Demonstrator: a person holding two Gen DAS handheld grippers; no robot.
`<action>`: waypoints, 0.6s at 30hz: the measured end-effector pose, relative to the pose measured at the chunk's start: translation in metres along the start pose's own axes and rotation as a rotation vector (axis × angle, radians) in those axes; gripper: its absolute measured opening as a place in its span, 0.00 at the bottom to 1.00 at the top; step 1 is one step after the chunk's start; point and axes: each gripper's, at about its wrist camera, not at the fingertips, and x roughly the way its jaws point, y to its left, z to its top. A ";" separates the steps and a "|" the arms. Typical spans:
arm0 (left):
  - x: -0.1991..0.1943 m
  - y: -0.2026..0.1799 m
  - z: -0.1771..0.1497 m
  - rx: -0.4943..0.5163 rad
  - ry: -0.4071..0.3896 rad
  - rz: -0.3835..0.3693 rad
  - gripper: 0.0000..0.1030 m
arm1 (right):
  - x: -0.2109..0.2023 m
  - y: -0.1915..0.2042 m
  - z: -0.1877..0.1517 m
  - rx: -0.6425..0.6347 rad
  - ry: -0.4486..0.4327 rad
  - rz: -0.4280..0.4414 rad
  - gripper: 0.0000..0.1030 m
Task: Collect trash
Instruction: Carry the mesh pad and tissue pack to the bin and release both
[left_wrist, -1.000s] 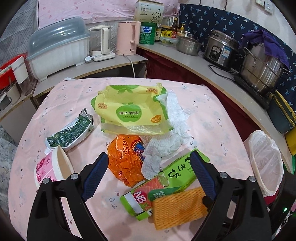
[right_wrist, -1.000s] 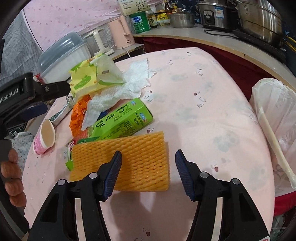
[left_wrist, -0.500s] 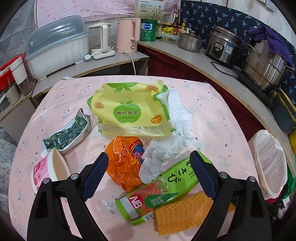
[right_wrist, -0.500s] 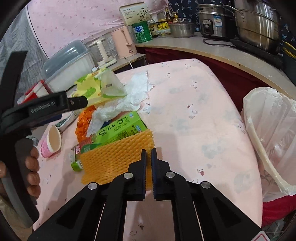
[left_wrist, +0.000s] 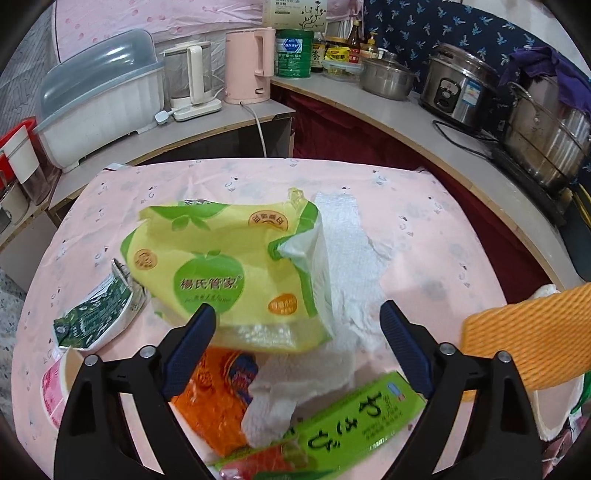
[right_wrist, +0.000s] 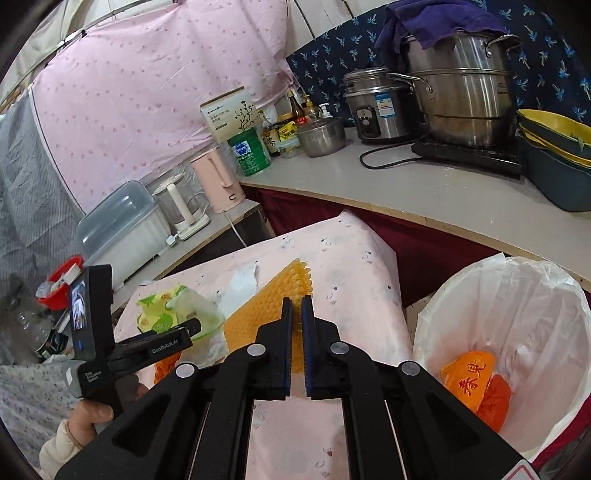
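- One orange foam net hangs pinched in your right gripper.
- One lined bin holds two orange wrappers.
- Your left gripper, jaws wide and just narrowing, grips nothing.

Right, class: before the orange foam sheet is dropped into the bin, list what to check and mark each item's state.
1. Right hand-held gripper pinching the orange foam sheet: ok.
2. Sheet lifted off the table: ok.
3. Bin liner open, room inside: ok.
4. Sheet over the bin mouth: not ok, it hangs over the table.
5. Left hand-held gripper clear of the bin: ok.
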 end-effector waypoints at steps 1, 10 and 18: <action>0.005 0.000 0.001 -0.004 0.010 0.003 0.73 | 0.004 -0.001 0.002 0.003 0.000 -0.001 0.05; 0.017 -0.004 0.003 0.010 0.033 -0.008 0.08 | 0.034 -0.002 -0.001 0.019 0.046 0.004 0.05; -0.016 -0.022 -0.001 0.036 -0.014 -0.041 0.05 | 0.021 -0.002 0.004 0.027 0.013 0.000 0.05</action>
